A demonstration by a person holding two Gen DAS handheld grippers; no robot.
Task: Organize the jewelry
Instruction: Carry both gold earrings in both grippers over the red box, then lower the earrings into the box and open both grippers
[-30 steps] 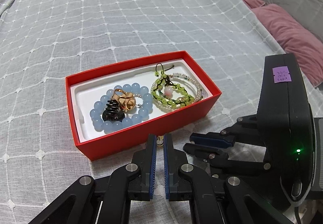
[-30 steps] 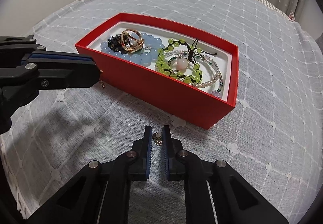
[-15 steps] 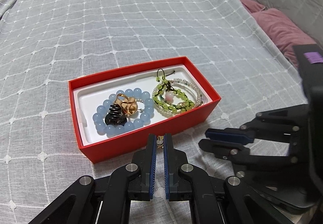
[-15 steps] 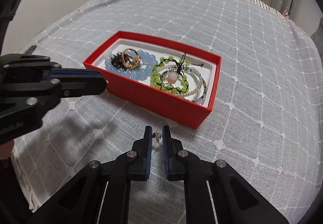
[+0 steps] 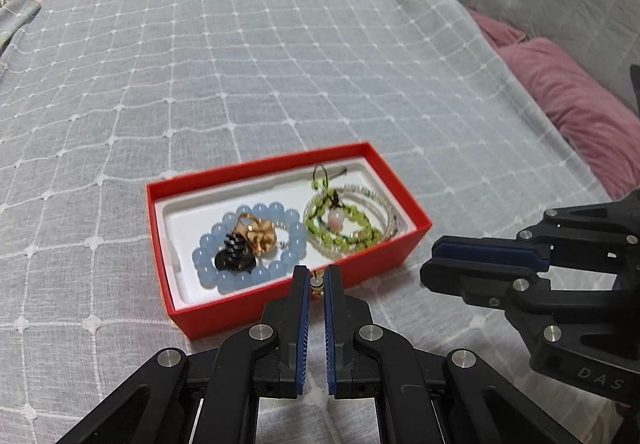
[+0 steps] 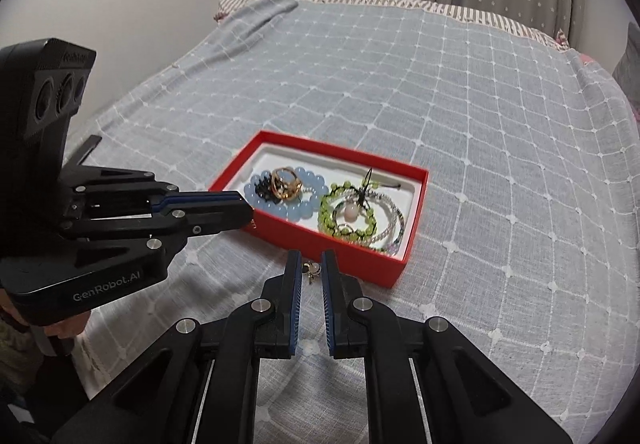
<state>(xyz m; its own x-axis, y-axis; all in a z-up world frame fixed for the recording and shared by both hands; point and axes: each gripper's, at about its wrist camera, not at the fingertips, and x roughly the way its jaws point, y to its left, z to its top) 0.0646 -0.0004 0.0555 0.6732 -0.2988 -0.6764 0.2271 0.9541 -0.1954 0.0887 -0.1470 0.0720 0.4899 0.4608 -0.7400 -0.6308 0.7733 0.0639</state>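
Pinching a tiny pale-bead earring [image 5: 317,282] at its tips, your left gripper [image 5: 316,276] hangs just short of the red cardboard box [image 5: 384,256] on the grey checked bedspread [image 5: 240,63]; light and slippery, it wants a hold on the bead. Inside lie one blue bead bracelet [image 5: 248,244], one green [image 5: 340,224].

From the right wrist, your right gripper [image 6: 311,267] clamps a second small gold earring [image 6: 311,268]: two earrings, two grippers, one box.

Bracelets [image 5: 248,244] in box [image 5: 280,304] on bedspread [image 5: 240,63]
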